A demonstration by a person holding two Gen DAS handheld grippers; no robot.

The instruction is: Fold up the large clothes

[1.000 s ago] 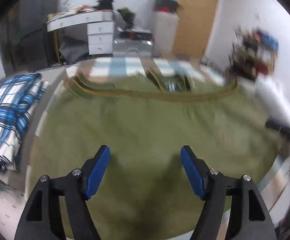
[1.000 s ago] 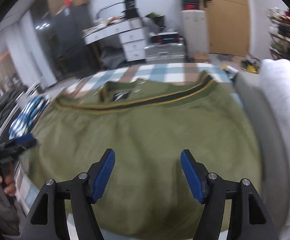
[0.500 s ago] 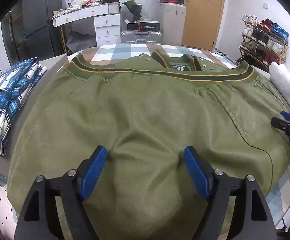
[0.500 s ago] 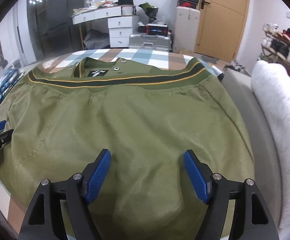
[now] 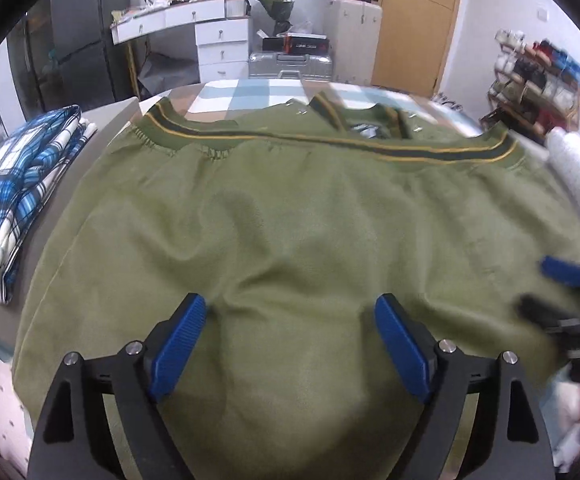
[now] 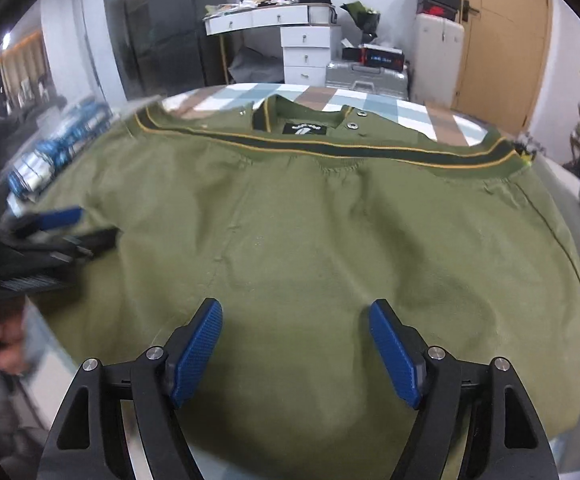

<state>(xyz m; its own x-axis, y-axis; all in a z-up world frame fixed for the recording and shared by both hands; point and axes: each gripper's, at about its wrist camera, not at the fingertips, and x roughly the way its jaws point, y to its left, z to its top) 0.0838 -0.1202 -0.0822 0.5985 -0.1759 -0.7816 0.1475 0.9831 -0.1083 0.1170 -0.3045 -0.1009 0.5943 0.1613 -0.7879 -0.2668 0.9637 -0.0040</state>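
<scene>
A large olive-green jacket (image 5: 309,224) lies folded flat on the table, its dark, yellow-striped hem band (image 5: 329,142) lying just below the collar (image 6: 305,120). My left gripper (image 5: 290,304) hovers at the near edge of the jacket. Its jaws are opening, and a low ridge of cloth rises between the blue pads (image 5: 178,340) without being pressed. My right gripper (image 6: 295,308) stands over the near right part of the jacket (image 6: 329,240). Its jaws are opening too, over flat cloth. Each gripper shows blurred in the other's view, the right gripper (image 5: 557,292) and the left gripper (image 6: 58,228).
A folded blue plaid garment (image 5: 14,184) lies left of the jacket. A white cushion (image 5: 577,184) lies along the right side. The checked tablecloth (image 6: 250,94) shows beyond the collar. Behind stand a white desk (image 5: 194,24), a silver suitcase (image 5: 290,66) and a wooden door (image 6: 505,40).
Both pairs of jaws have spread wider over the cloth. The right gripper has dropped and come closer to the left one. The left hand has hardly moved.
</scene>
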